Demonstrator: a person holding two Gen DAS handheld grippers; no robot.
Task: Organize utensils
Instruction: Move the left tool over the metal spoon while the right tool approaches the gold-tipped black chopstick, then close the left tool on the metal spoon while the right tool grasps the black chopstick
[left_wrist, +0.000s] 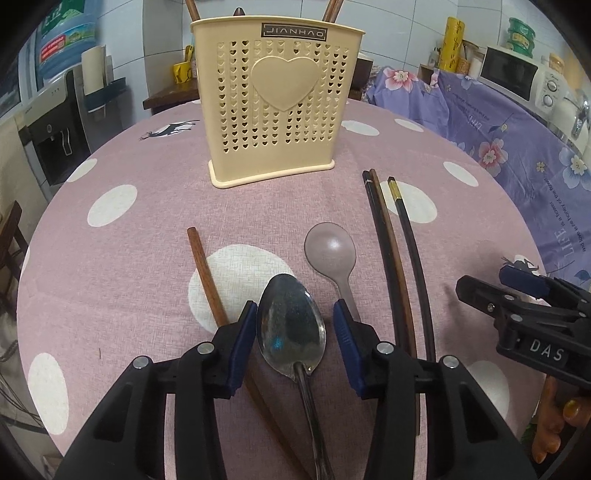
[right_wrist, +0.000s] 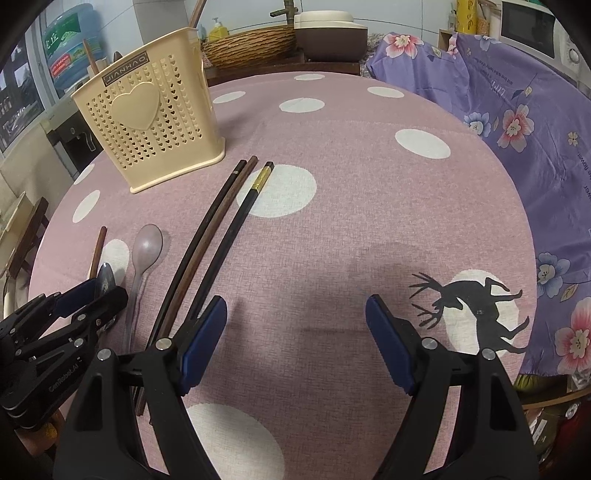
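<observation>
A cream perforated utensil holder (left_wrist: 275, 107) stands upright at the far side of the pink dotted table; it also shows in the right wrist view (right_wrist: 155, 122) and holds some chopsticks. My left gripper (left_wrist: 293, 325) is open, its pads either side of the bowl of a metal spoon (left_wrist: 291, 332) that lies on the cloth. A translucent plastic spoon (left_wrist: 330, 247) lies just right of it, a single brown chopstick (left_wrist: 207, 280) just left. Three dark chopsticks (right_wrist: 218, 221) lie side by side. My right gripper (right_wrist: 295, 332) is open and empty over bare cloth, right of the chopsticks.
The round table (right_wrist: 369, 221) drops off at its edges. A purple floral cloth (right_wrist: 517, 122) covers furniture to the right. A water dispenser (left_wrist: 55, 122) stands at the left, a microwave (left_wrist: 517, 74) at the far right, a woven basket (right_wrist: 251, 40) behind the table.
</observation>
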